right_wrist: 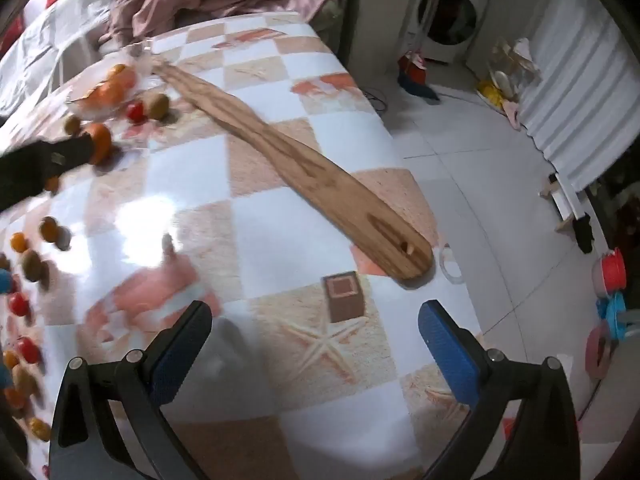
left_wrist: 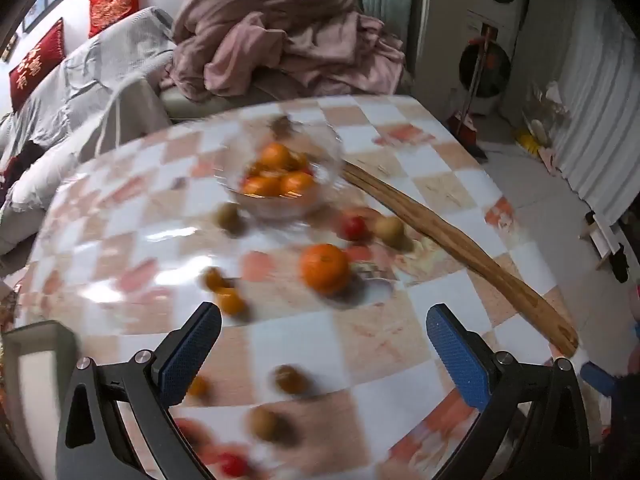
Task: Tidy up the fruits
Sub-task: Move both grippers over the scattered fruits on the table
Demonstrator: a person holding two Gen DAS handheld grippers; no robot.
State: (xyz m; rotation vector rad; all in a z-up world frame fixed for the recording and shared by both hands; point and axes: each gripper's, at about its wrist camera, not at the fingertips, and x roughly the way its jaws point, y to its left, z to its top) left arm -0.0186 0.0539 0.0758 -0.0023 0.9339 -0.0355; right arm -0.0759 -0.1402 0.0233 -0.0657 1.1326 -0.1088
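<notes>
A clear glass bowl [left_wrist: 280, 176] holding several oranges stands at the far middle of the checkered table [left_wrist: 400, 360]. A large orange [left_wrist: 325, 267] lies in front of it, with a red tomato [left_wrist: 354, 227], brownish fruits [left_wrist: 390, 230] and small orange fruits [left_wrist: 230, 300] scattered around. My left gripper [left_wrist: 322, 352] is open and empty above the table, short of the large orange. My right gripper [right_wrist: 314, 348] is open and empty over the table's right part. In the right wrist view, the bowl [right_wrist: 104, 92] and loose fruits [right_wrist: 24, 350] lie at the left.
A long wooden paddle [left_wrist: 460, 236] lies diagonally from the bowl to the table's right edge, also in the right wrist view [right_wrist: 296, 160]. A sofa with piled blankets [left_wrist: 280, 32] stands behind the table. Tiled floor [right_wrist: 480, 184] with clutter is at the right.
</notes>
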